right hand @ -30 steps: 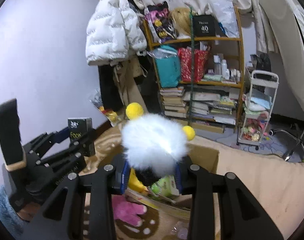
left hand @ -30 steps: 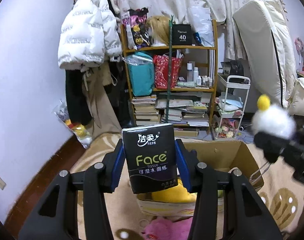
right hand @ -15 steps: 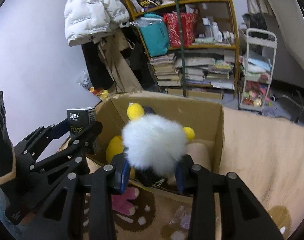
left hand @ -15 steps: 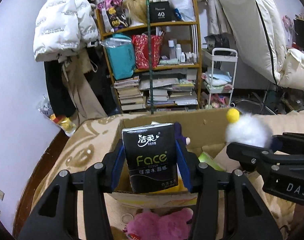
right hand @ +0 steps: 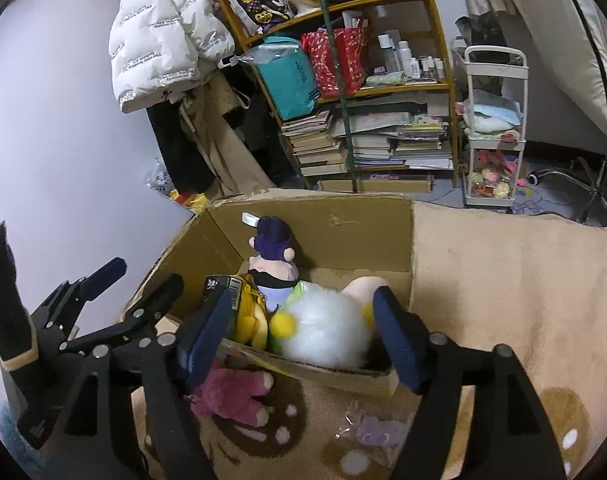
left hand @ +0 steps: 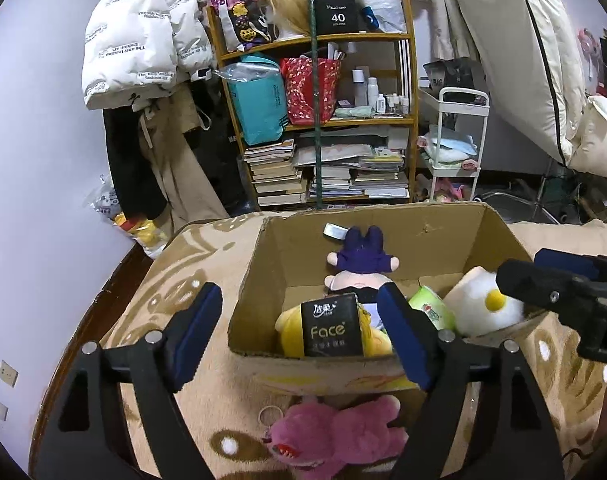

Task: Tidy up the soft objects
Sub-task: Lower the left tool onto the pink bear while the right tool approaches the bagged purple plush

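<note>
Both items have left your grippers since half a second ago: black Face tissue pack (left hand: 332,327) is now sitting on the yellow plush (left hand: 289,330) inside the cardboard box (left hand: 435,236), white fluffy toy (right hand: 323,330) beside it. You are holding left gripper (left hand: 303,336) and right gripper (right hand: 299,334) wide apart over the box's near edge.

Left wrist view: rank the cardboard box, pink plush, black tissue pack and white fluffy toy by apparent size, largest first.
1. cardboard box, clearly largest.
2. pink plush, though it lies nearest the camera, which inflates it.
3. white fluffy toy and black tissue pack look alike; the toy is partly hidden, so I won't rank them.
</note>
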Tool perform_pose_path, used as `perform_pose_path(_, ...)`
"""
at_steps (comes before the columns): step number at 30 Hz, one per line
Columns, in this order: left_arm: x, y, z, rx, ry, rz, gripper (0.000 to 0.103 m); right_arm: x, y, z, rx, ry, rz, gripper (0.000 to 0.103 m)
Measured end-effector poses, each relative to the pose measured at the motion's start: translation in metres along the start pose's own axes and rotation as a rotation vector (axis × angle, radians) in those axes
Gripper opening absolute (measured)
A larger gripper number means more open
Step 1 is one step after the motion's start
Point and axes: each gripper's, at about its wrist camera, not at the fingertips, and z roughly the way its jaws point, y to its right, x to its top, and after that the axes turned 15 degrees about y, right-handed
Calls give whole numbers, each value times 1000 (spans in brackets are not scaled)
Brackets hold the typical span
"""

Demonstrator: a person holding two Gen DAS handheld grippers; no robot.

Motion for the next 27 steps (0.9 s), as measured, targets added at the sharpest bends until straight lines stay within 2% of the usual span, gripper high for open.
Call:
perform_pose_path(4, 2, -2, -11, -10, 0, 4, 87, 0, -1, -12, -28, 25, 15, 95)
perform_pose_path(7, 2, -3, -21, 4, 1, 7, 95, 0, -4, -22, -39, 37, 12, 95)
perform_pose_path(10, -1, -6, -28, 6, -14, 3, 97, 1, -6, -29, -53, 35, 11, 96)
perform_pose_path(13, -6, -10, -34, 21, -39, -13, 97, -1, -7, -36, -65, 27, 18, 103)
perform_pose_path(22, -15, -25, -56, 19, -78, -49, 97, -13, -13, -47, -104, -34, 7, 103)
perform_pose_path(27, -21, -33, -66, 48, -99, -79, 97, -17, -10, -54, -115, -55, 26, 103)
